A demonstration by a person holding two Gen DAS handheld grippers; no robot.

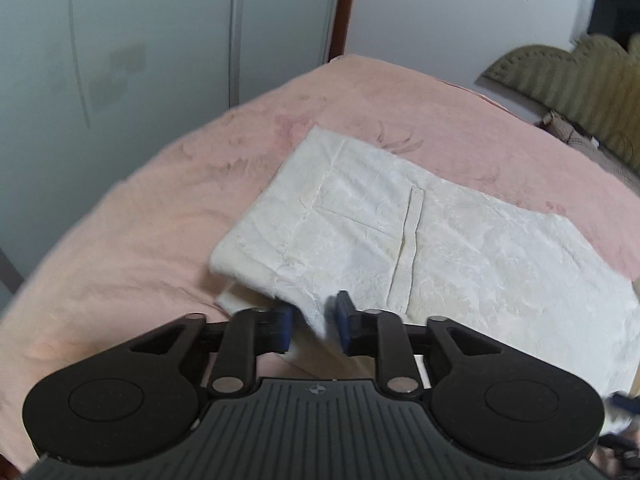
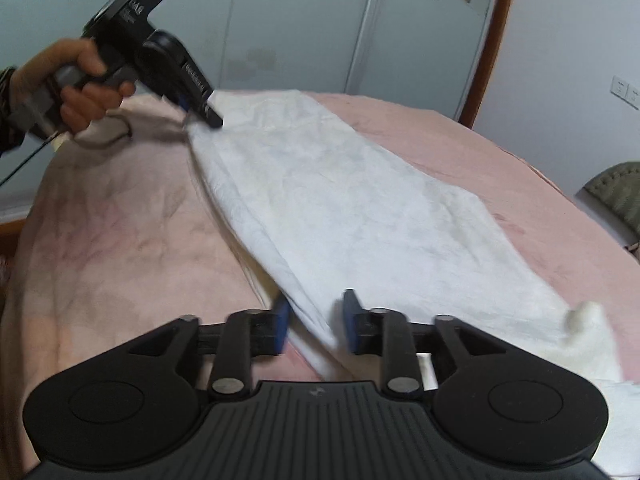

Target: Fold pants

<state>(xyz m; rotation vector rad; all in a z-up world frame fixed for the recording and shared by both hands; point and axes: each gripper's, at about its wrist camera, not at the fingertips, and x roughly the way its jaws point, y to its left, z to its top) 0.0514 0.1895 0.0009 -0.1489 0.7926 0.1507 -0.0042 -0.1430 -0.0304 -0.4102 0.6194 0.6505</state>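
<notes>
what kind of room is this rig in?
Most likely a bedroom. The white pants lie on a bed with a pink blanket, an olive padded headboard stands against the wall, and pale wardrobe doors run behind the bed.

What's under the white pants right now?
The white pants lie on a pink blanket that shows all around them. Whatever is beneath the blanket is covered.

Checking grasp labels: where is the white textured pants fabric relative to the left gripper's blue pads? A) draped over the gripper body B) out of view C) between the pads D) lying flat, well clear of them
C: in the left wrist view the white textured pants have an edge running up between the left gripper pads, above the pink bedspread.
</notes>
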